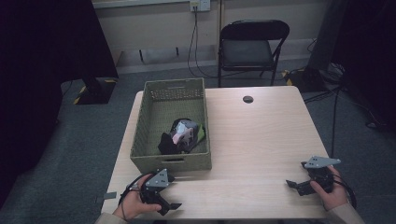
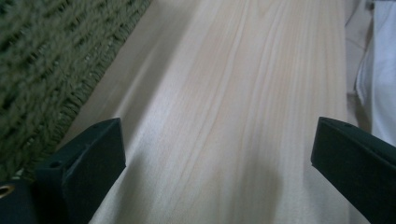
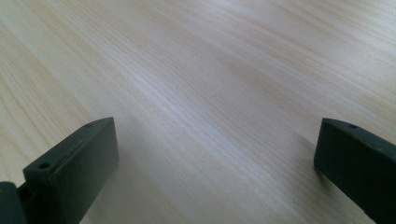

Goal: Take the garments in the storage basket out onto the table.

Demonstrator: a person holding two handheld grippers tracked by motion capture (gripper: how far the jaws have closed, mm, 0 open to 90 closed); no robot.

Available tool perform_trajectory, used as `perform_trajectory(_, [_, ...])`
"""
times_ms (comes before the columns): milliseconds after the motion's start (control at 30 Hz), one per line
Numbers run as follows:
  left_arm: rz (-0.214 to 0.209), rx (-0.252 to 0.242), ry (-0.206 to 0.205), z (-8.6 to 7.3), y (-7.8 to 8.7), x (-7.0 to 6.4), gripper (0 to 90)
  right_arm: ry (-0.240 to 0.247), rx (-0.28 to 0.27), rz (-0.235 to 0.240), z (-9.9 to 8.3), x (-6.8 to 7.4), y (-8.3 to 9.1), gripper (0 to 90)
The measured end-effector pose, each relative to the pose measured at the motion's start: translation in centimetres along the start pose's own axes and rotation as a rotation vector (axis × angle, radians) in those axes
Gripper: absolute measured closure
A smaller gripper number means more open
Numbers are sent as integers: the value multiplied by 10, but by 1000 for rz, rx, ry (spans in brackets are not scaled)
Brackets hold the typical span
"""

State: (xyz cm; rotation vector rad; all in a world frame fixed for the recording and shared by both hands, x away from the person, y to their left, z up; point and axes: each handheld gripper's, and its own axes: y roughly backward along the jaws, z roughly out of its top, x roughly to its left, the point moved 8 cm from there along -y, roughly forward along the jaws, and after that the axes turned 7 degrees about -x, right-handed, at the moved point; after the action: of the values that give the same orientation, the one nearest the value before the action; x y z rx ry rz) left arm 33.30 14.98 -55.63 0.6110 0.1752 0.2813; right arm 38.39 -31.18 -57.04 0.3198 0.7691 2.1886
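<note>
High view: a pale wooden table [image 1: 261, 140] carries a green woven basket [image 1: 144, 135] on its left half, and inside the basket, toward its near right corner, lies a small heap of dark and light clothes [image 1: 181, 136]. The left gripper [image 1: 172, 206] sits at the table's near edge, just in front of the basket's near wall, held in the person's left hand [image 1: 133, 203]; its jaws point right and stand apart with nothing between them. The right gripper [image 1: 295, 185] rests near the table's near right corner in the right hand [image 1: 331, 189], well apart from the basket, jaws pointing left. A black folding chair [image 1: 250, 46] stands beyond the table.

Left gripper view: both black jaws are spread wide over bare wood, with the basket's woven wall [image 2: 51, 74] close on the left side and white cloth [image 2: 380, 70] at the right edge.

Right gripper view: the right gripper's two jaws stand wide apart above bare tabletop [image 3: 196, 84], gripping nothing.
</note>
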Motion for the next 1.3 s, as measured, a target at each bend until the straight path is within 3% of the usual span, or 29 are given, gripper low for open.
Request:
perform_trajectory(167, [8,4,36,6,6,3,29,0,0,0,0,0,0,0])
perform_trajectory(533, [19,11,35,18,11,5,40,0,0,0,0,0,0,0])
perform_trajectory(833, [45,-23,43,37,22,9,45,0,0,0,0,0,0,0])
perform_trajectory(1300, [58,-28,59,50,28,15,51,0,0,0,0,0,0,0])
